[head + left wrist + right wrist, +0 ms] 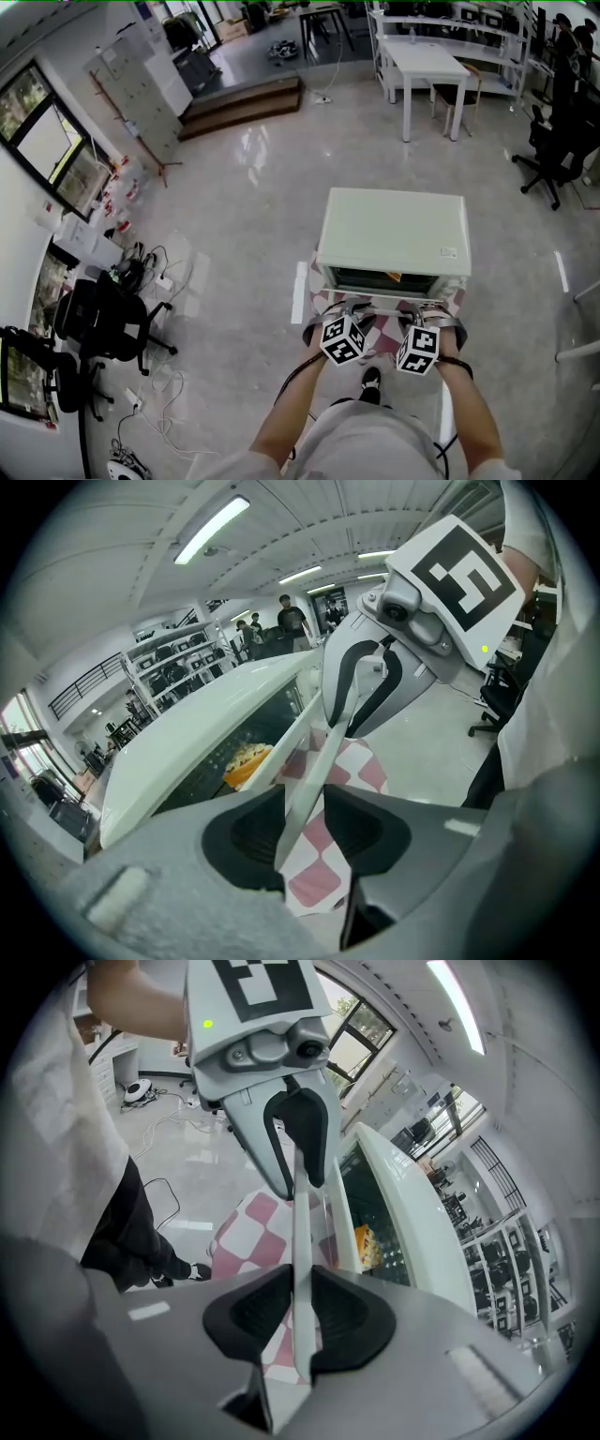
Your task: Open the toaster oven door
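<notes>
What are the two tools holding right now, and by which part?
The door handle of the toaster oven: the left tool and right tool each clamp its pale bar, side by side.

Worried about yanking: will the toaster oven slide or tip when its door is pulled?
The toaster oven looks wide and low, so tipping seems unlikely. It stands on a checked cloth, so it might slide. The door handle, a straight bar in the left gripper and right gripper, looks stiff.

Toaster oven [394, 234] on cloth [366, 761]
</notes>
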A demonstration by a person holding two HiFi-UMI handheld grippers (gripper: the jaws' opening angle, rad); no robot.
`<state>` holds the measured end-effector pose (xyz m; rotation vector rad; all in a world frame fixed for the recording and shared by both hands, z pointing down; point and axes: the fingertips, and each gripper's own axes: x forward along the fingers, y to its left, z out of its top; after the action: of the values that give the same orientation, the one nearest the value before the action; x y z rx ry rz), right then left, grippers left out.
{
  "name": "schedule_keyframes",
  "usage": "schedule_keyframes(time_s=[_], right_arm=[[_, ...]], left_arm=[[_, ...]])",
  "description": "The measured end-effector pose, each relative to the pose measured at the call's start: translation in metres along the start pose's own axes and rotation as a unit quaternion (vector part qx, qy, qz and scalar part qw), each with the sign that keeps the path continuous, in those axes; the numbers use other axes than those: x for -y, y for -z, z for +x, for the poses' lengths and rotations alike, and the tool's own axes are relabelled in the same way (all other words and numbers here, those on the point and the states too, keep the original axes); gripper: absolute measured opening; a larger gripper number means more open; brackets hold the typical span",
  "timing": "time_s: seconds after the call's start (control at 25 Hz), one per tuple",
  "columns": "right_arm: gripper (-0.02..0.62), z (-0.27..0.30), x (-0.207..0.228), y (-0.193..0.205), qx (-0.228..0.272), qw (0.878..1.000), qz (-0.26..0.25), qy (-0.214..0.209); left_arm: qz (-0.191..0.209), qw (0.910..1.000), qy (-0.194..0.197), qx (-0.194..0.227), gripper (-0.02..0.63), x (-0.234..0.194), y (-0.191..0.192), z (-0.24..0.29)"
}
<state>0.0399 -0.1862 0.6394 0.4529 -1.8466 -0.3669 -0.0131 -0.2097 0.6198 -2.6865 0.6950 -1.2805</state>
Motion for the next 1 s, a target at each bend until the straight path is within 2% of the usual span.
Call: schedule_keyframes(time_s=[0.32,0.64,1.0], right_arm=[[0.071,0.002,-0.021,0.003,0.008,1.0,0.011,0.005],[0.069,0.007,-0.041,0.006,0.0,1.0,-0.011,-0.014],[0.072,0.01,-0.062,0.007,0.015,1.0,-0.009,-0.014]], left_arm=[[-0.006,0.9999,0.011,-0.008,0.133,0.019,0.011,0.001],[-0.008,0.9994,0.027,-0.02,0.133,0.037,0.021,0.003],[-0.072,0.9966,0.04,0.001,0.135,0.054,0.029,-0.005]])
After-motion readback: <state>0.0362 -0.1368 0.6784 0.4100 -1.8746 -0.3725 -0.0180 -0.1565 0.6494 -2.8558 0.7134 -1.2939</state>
